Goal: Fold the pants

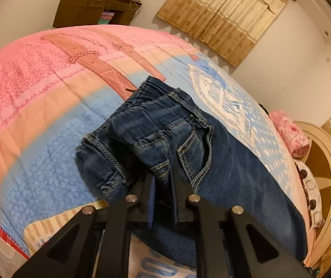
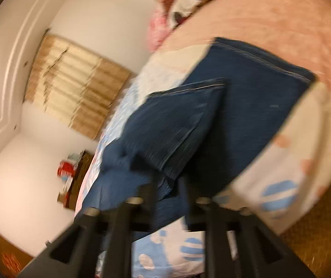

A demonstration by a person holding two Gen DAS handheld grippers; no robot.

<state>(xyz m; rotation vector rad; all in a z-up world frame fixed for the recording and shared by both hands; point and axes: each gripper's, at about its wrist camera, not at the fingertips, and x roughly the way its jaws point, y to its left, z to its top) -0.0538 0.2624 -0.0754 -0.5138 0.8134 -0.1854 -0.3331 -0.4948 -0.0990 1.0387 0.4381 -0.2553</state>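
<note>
A wide bed [image 1: 38, 106] fills most of both views, covered by a sheet patterned in pink, peach and light blue blocks with brown belt-like stripes printed across it. On it lie the dark blue jeans [image 1: 223, 162], spread over the blue-and-white part of the sheet, the waistband end bunched and folded over itself so that the pocket stitching and belt loops face up. Beyond the bed, a beige curtain [image 1: 223, 16] hangs on the white wall, and a brown wooden cabinet [image 1: 89, 7] stands in the corner with boxes stacked on top. At the head of the bed a cream headboard [image 1: 327, 178] curves up, with a pink flowered pillow [image 1: 290, 134] resting against it. In the right wrist view, which is strongly blurred, the leg ends of the jeans [image 2: 246, 92] lie flat on the sheet, one hem lifted and doubled over the other. The left gripper [image 1: 162, 176] has its two black fingers pinched together on a fold of denim at the waistband, just beside the front pocket. The right gripper [image 2: 167, 180] appears to be clamped on a raised fold of the trouser leg, though the blur makes the exact contact hard to confirm.
</note>
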